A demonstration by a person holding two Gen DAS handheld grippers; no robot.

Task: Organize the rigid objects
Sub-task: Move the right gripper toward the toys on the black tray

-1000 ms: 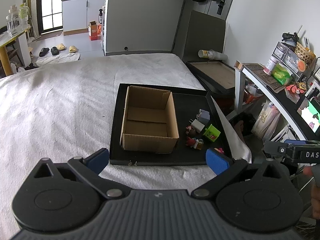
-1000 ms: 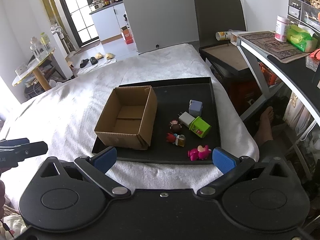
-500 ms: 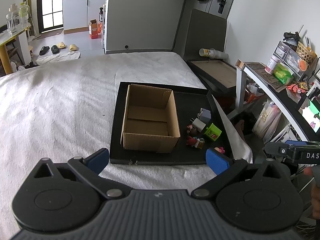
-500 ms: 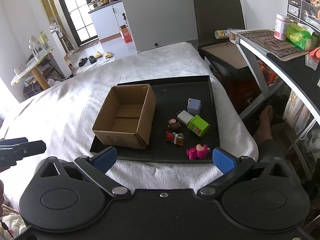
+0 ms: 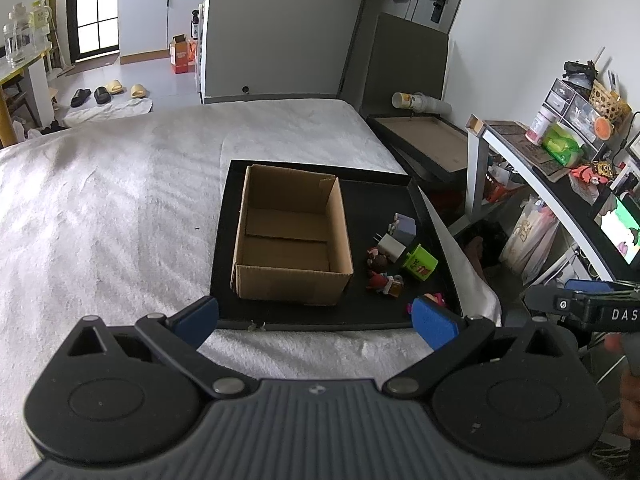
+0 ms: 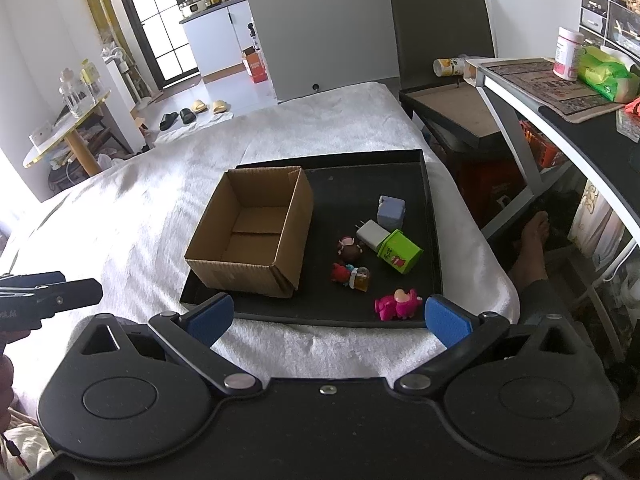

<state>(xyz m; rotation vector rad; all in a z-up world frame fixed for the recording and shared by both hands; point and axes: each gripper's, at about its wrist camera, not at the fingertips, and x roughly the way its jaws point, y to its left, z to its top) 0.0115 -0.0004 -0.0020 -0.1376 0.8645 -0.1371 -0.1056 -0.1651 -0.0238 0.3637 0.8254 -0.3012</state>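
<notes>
An open cardboard box (image 5: pixel 292 240) (image 6: pixel 252 232) stands empty on the left half of a black tray (image 5: pixel 384 320) (image 6: pixel 430 200). Beside it on the tray lie a lilac block (image 6: pixel 391 212), a white plug (image 6: pixel 370 234), a green cube (image 6: pixel 400 251), a brown figure (image 6: pixel 350 249), a red figure with a small amber bottle (image 6: pixel 352 275) and a pink figure (image 6: pixel 398 304). My left gripper (image 5: pixel 316 318) is open and empty, before the tray's near edge. My right gripper (image 6: pixel 328 316) is open and empty, just short of the pink figure.
The tray lies on a white bedspread (image 5: pixel 120 220) near its right edge. A desk (image 6: pixel 560 120) with clutter stands right. A dark framed board (image 5: pixel 428 144) lies behind the bed. A person's bare foot (image 6: pixel 532 240) rests on the floor at right.
Both grippers have drifted slightly nearer the tray. Nothing on the tray has moved.
</notes>
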